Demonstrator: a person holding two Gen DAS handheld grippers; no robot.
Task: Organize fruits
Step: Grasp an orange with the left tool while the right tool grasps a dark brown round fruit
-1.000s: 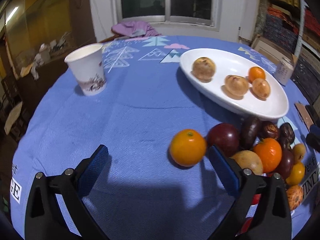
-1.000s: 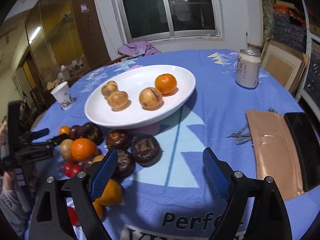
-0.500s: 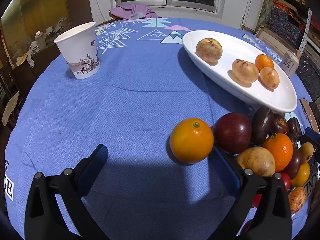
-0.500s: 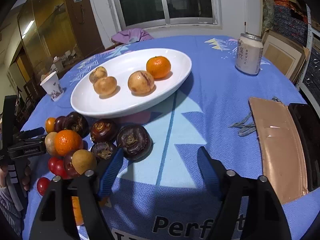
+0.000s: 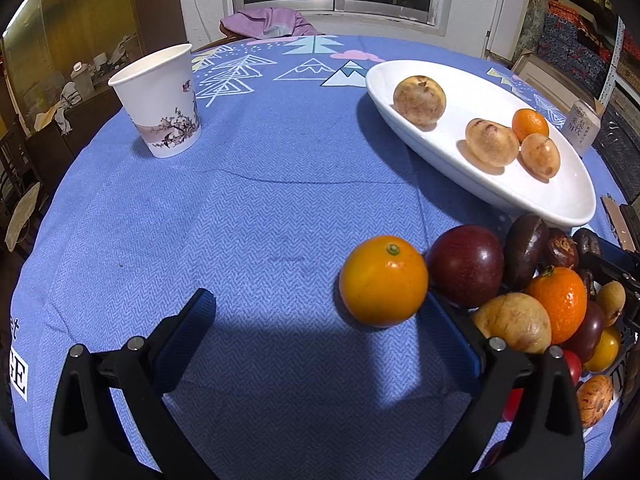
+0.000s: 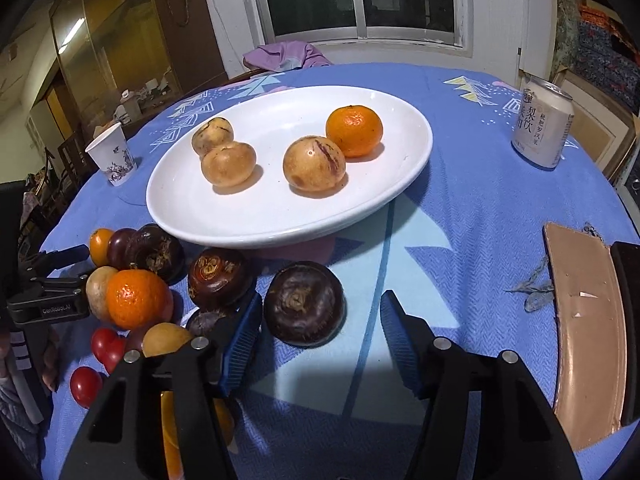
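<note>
1. Since a second ago: right gripper (image 6: 320,344) brought lower and closer to the fruit pile, jaws narrowed and closing now around the dark round fruit (image 6: 304,304); left pad near its side, right pad clearly apart, so not yet pressing.
2. Left gripper (image 5: 320,340) nearly unmoved, only drawn a little nearer the orange (image 5: 383,280); jaws spread wide, nothing grasped, right pad just beside the orange.
3. Location of the fruit: dark round fruit on the blue tablecloth (image 6: 460,208), just in front of the white plate (image 6: 180,200), at the right edge of the loose pile. Already on the plate: three tan fruits and a small orange. Left of the dark one, a second dark fruit (image 6: 218,278) close by, then a tangerine (image 6: 136,298) and small red ones.
4. Handling, as a judgement: dark fruit looks firm-shelled, wrinkled and matte, so probably light and not slippery, yet round and liable to roll out if pinched off-centre. Best taken across the widest part, pads level on opposite sides, with moderate squeeze.
5. Risk: left finger wedged between the two dark fruits, likely to nudge the neighbour on closing.
6. Orange: smooth, heavier, glossy skin; same mid-line hold advisable.
</note>
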